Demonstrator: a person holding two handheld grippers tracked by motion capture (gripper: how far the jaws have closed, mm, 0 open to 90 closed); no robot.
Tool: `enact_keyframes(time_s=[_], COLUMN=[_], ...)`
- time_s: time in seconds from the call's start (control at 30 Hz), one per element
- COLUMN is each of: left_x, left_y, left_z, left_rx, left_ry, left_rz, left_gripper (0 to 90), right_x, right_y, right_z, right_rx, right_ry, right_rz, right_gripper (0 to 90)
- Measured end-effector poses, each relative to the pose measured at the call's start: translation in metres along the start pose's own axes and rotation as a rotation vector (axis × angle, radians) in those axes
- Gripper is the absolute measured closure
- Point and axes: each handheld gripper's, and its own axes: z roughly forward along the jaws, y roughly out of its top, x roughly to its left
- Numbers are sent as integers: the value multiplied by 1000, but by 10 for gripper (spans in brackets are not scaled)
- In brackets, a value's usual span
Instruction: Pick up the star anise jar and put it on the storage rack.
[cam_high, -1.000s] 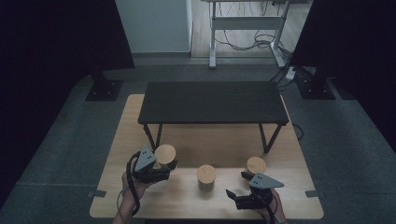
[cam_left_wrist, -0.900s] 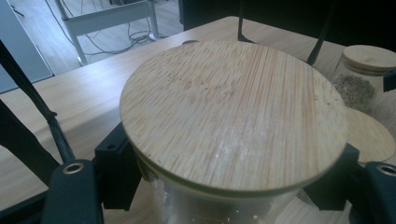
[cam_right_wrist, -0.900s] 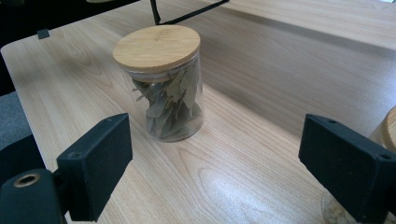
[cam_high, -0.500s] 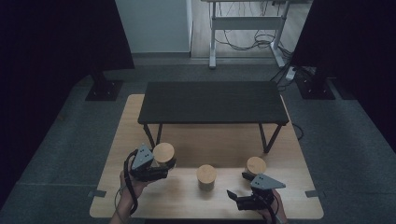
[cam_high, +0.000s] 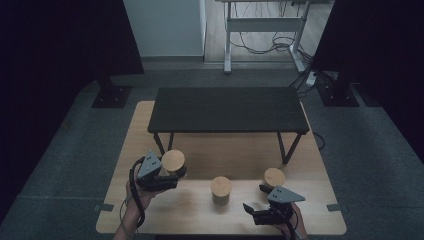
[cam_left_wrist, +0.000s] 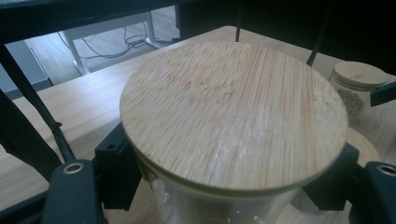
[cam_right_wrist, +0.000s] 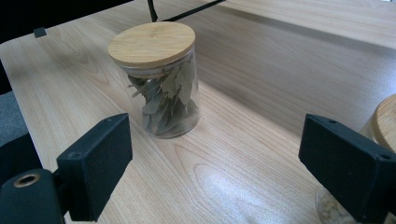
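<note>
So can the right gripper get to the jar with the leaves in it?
Probably yes. The right gripper has its jaws wide open and pointing at the leaf jar, with only bare tabletop between them. Another jar sits beside one jaw, but off to the side.

L gripper (cam_high: 172, 172) w/ fingers (cam_left_wrist: 119, 172) clamped tight, held in L hand (cam_high: 140, 192). R gripper (cam_high: 252, 210) low, fingers (cam_right_wrist: 95, 163) spread wide apart, nothing between.

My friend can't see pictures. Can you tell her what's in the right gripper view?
A glass jar of dried leaves with a round wooden lid stands upright on a light wooden table. The right gripper is open in front of it, its black jaws wide apart and touching nothing.
</note>
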Motion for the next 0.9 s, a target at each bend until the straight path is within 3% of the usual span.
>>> enact_keyframes(time_s=[0.9], left_x=[0], left_y=[21], left_z=[1], left_rx=[-1], left_ry=[-1], left_rz=[21], left_gripper=[257], right_x=[0], right_y=[0], right_z=[1], right_rx=[1], right_ry=[7], right_rz=[9], right_gripper=[92])
